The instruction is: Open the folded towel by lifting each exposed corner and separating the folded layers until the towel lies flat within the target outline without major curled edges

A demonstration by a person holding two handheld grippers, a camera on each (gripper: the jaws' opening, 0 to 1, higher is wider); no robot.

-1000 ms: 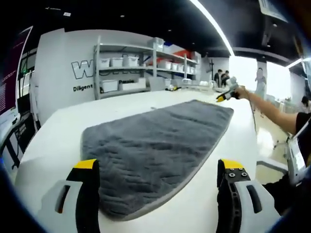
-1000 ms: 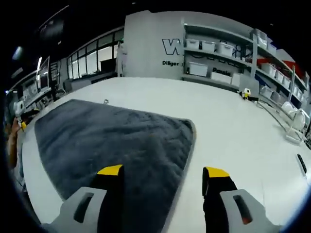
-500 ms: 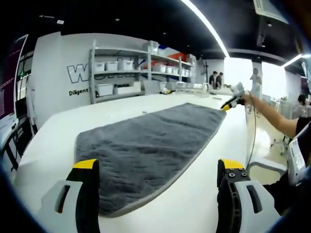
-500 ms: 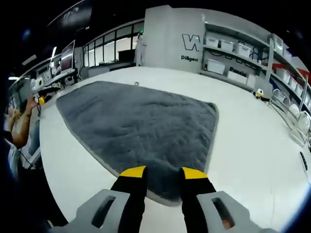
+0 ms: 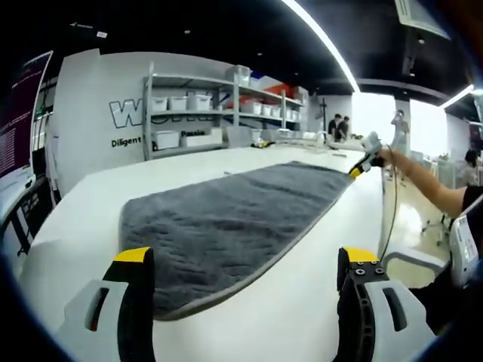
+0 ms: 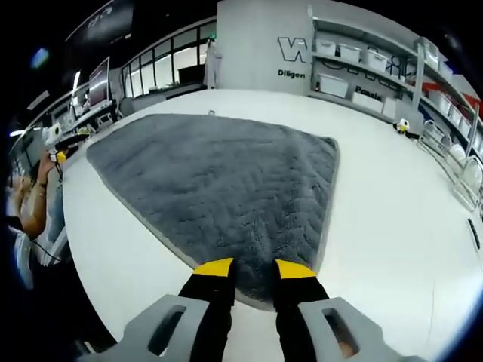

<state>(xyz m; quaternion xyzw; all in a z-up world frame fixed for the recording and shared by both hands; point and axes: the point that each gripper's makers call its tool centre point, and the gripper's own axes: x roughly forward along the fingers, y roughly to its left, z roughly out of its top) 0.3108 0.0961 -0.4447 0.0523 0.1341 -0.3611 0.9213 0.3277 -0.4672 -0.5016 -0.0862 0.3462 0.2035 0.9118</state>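
Your right gripper (image 6: 254, 265) had its jaws nearly closed over the near corner of the grey towel (image 6: 226, 181), which lay flat on the white table (image 6: 392, 211), long axis running away from your wide-open, empty left gripper (image 5: 245, 260).

Grey towel (image 6: 219, 181) (unfolded) flat on table

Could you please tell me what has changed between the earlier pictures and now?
The right gripper came down to the near corner of the grey towel and its jaws narrowed from wide open to nearly together around the towel's edge. The left gripper stayed wide open at the other end, and the towel stayed flat on the white table.
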